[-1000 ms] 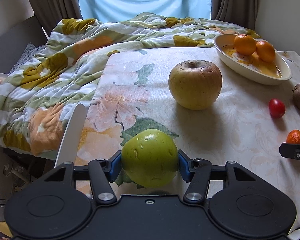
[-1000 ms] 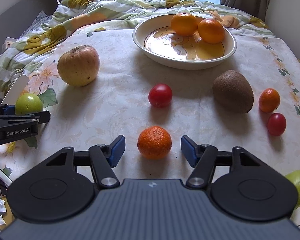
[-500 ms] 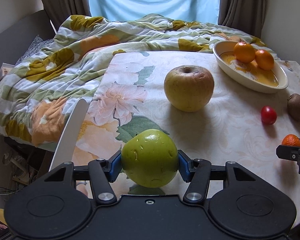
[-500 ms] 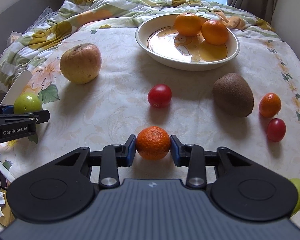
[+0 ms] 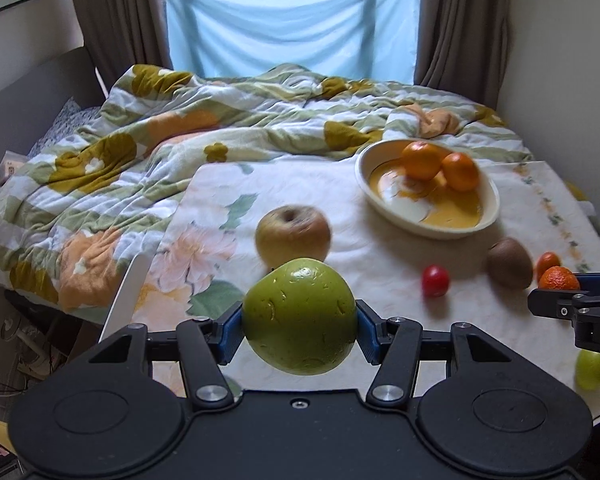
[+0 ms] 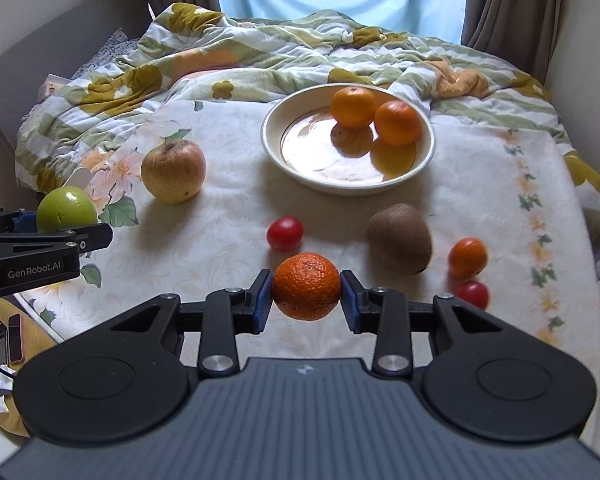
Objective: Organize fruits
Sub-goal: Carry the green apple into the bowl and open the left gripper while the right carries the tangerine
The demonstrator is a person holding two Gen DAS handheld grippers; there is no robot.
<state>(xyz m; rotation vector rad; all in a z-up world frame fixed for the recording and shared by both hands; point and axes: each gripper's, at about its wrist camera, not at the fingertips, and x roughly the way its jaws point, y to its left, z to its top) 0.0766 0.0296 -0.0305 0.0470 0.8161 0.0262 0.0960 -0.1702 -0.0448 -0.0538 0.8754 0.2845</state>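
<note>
Both grippers are loaded, left gripper [image 5: 299,330] clamped on the green apple [image 5: 299,317], right gripper [image 6: 306,294] pinching the mandarin [image 6: 306,286], both well short of the bowl [image 6: 424,160], so I'd lower each gently beside its two oranges [image 6: 376,118].

A green apple [image 5: 300,316] and a mandarin [image 6: 306,286] are sitting pinched off the cloth; two oranges [image 6: 376,114] are lying in the bowl [image 6: 276,152].

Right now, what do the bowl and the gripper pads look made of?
Bowl: probably glazed ceramic, cream, glossy; its inside mirrors the oranges. Pads on the right hand-held gripper: blue, matte, likely rubber or soft plastic, though the look leaves that open.
</note>
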